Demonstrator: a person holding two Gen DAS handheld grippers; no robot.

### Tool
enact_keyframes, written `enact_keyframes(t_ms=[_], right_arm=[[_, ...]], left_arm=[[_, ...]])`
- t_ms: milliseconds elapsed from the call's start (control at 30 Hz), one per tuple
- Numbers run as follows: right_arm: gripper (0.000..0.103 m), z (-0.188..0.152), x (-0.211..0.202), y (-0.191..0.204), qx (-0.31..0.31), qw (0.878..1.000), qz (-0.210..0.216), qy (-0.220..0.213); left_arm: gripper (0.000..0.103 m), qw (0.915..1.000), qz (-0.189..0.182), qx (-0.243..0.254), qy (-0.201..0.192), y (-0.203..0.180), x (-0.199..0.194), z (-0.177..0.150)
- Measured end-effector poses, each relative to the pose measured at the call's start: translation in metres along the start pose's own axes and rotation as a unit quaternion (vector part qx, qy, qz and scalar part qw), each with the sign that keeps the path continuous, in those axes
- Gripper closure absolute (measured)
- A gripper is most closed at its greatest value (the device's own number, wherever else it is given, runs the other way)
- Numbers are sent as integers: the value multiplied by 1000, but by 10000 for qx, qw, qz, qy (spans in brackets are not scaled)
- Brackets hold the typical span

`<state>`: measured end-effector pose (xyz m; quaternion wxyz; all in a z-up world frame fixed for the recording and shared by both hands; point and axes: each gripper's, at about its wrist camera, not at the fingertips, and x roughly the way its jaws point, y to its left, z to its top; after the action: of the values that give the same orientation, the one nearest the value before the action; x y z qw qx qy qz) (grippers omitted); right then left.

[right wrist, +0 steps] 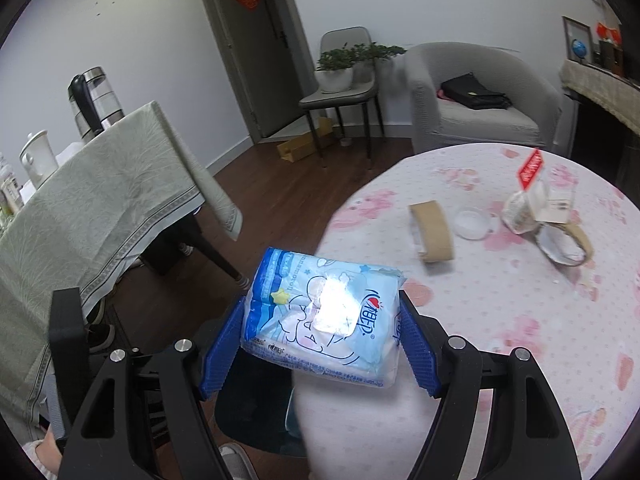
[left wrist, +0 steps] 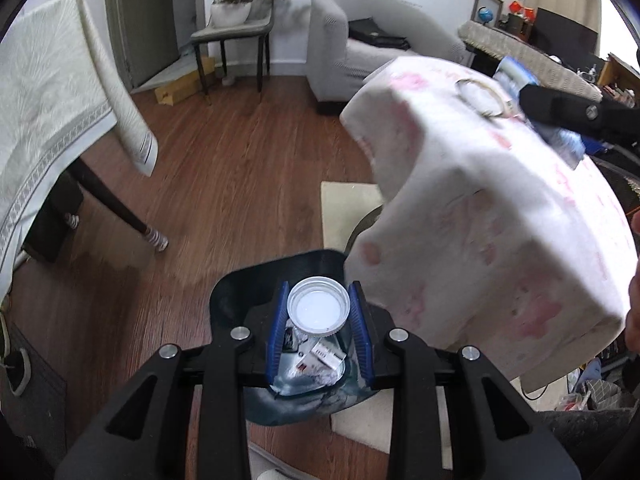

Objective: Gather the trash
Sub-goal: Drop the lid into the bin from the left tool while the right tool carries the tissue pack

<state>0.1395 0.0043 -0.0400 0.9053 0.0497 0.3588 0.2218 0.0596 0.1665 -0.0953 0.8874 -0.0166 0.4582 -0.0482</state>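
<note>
My left gripper [left wrist: 319, 322] is shut on a round white plastic lid [left wrist: 319, 311] and holds it over a black trash bin [left wrist: 236, 292] that holds paper scraps. My right gripper [right wrist: 320, 336] is shut on a light blue tissue pack [right wrist: 320, 316] at the edge of the round table [right wrist: 500, 300] with the pink-patterned cloth. That pack and gripper also show in the left wrist view [left wrist: 560, 120]. On the table lie a brown tape roll [right wrist: 434, 232], a white lid [right wrist: 473, 224], a crumpled wrapper [right wrist: 520, 212] with a red tag and another tape roll [right wrist: 568, 244].
A table with a grey-green cloth [right wrist: 100, 208] stands left, carrying a kettle [right wrist: 92, 100] and a white jar [right wrist: 38, 158]. A grey chair with a plant [right wrist: 344, 72], a grey armchair [right wrist: 480, 100] and a cardboard box [right wrist: 304, 140] stand at the back on the wood floor.
</note>
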Motion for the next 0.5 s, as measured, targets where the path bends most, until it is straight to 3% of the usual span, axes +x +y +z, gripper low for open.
enact_keyframes(t_ms=[500], right_arm=[[29, -1, 32, 53, -334, 9987, 344, 152]], left_arm=[[70, 9982, 102, -167, 561, 38, 19, -26]])
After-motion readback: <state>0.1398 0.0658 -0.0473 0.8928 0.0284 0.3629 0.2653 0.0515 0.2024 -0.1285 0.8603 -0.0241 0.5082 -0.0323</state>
